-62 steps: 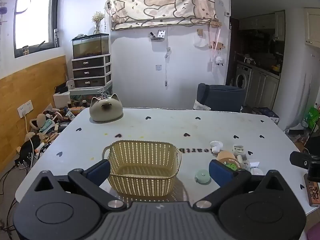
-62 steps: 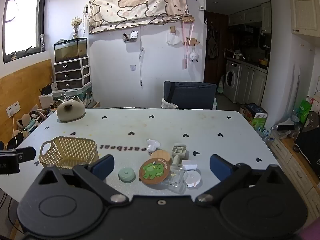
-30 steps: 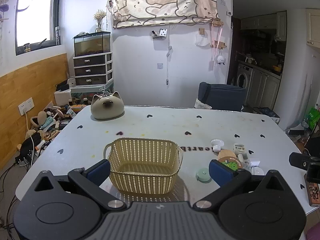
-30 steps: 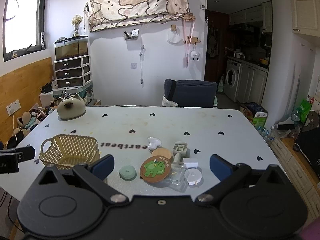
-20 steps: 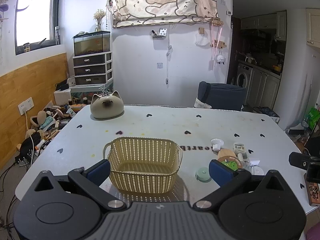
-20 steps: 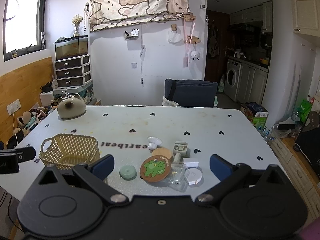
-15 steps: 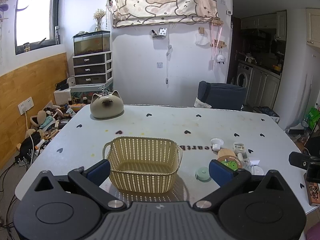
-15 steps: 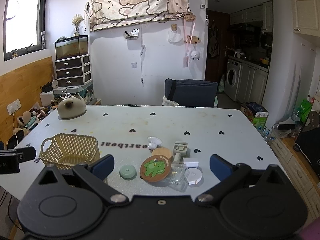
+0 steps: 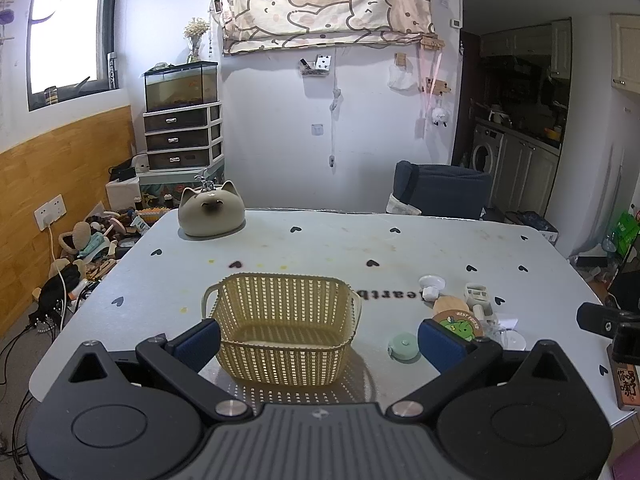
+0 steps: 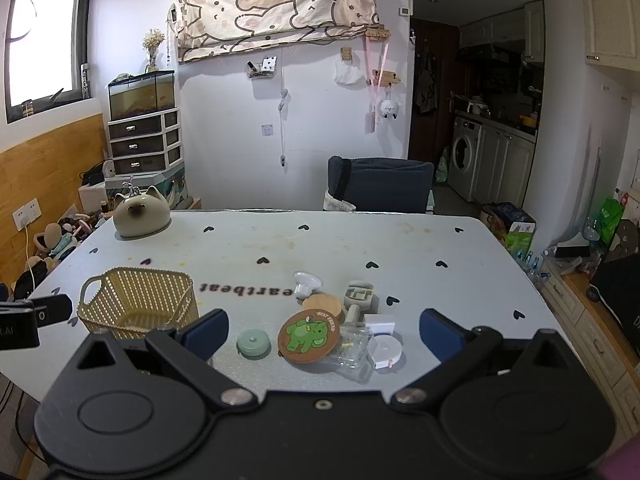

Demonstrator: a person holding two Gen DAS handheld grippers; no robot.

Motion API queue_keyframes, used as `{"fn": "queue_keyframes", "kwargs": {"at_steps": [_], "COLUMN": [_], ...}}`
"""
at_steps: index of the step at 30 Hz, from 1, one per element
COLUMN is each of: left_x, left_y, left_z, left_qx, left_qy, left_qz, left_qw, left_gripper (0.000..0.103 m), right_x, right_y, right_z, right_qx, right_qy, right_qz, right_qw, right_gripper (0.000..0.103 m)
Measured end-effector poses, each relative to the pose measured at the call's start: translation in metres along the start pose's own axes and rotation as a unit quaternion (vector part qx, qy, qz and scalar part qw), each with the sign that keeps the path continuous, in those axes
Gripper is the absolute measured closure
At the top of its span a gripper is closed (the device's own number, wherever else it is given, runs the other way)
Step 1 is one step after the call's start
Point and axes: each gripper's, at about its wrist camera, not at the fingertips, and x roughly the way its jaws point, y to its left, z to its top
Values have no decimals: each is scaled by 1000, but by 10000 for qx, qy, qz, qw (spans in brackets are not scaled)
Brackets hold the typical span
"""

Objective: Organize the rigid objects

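Both my tools hang wide and empty: left tool [image 9: 319, 338] around the yellow basket [image 9: 283, 327], right tool [image 10: 324, 330] above the frog coaster [image 10: 308, 335] on the desk [image 10: 280, 248].

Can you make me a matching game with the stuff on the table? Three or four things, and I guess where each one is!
Things:
1. yellow woven plastic basket
2. beige cat-shaped ceramic pot
3. round wooden coaster with a green animal
4. small mint-green round disc

Places:
A. far left corner of the table
B. between basket and coaster
C. in the cluster of small items
D. near left side, empty

Pairs: 1-D, 2-A, 3-C, 4-B
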Motion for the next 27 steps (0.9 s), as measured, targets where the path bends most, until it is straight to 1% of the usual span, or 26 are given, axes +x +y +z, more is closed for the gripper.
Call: {"fn": "queue_keyframes", "kwargs": {"at_steps": [3, 15, 18, 20, 21, 27], "left_x": [0, 2, 2, 4, 5, 5], "left_y": [0, -1, -1, -5, -8, -8], "left_z": [0, -4, -3, -5, -5, -5], "left_qx": [3, 6, 8, 8, 12, 8], "left_qy": [2, 12, 14, 15, 17, 22], "left_qz": [0, 1, 2, 4, 2, 1], "left_qw": [10000, 10000, 10000, 10000, 10000, 10000], "left_gripper": [0, 0, 0, 0, 0, 0], "right_x": [1, 1, 5, 4, 4, 5], "right_y": [2, 1, -2, -2, -1, -1], "right_z": [-5, -2, -8, -4, -8, -8], "right_qx": [17, 4, 5, 9, 7, 3], "right_qy": [12, 13, 23, 21, 20, 26], "right_qz": [1, 4, 7, 3, 4, 5], "right_qw": [10000, 10000, 10000, 10000, 10000, 10000], "right_gripper": [0, 0, 0, 0, 0, 0]}}
